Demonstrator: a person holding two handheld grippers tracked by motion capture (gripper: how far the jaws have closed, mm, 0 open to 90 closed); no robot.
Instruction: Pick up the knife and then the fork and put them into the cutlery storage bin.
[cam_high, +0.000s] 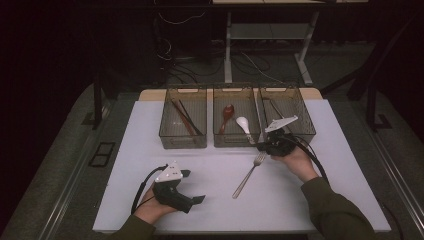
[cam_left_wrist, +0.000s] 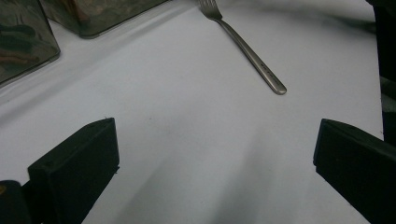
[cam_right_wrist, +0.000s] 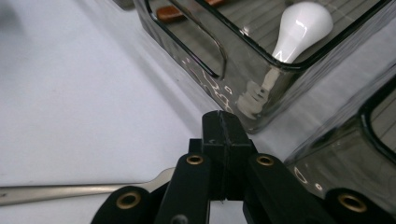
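Note:
A steel fork (cam_high: 248, 175) lies slantwise on the white table (cam_high: 150, 165), tines toward the bins. My right gripper (cam_high: 263, 146) sits just beyond the tines, in front of the middle bin (cam_high: 235, 141). In the right gripper view it (cam_right_wrist: 223, 122) is shut with nothing between the jaws, and the fork (cam_right_wrist: 70, 191) runs beneath its body. My left gripper (cam_high: 192, 186) rests near the table's front left, open and empty. In the left gripper view it (cam_left_wrist: 217, 135) stands wide open toward the fork (cam_left_wrist: 247, 51), well short of it.
Three clear grey bins stand in a row at the back. The left bin (cam_high: 183, 140) holds dark chopsticks (cam_high: 186, 119). The middle bin holds a reddish spoon (cam_high: 227, 114) and a white spoon (cam_high: 243, 124). The right bin (cam_high: 300, 135) holds dark utensils. Desk legs and cables lie beyond.

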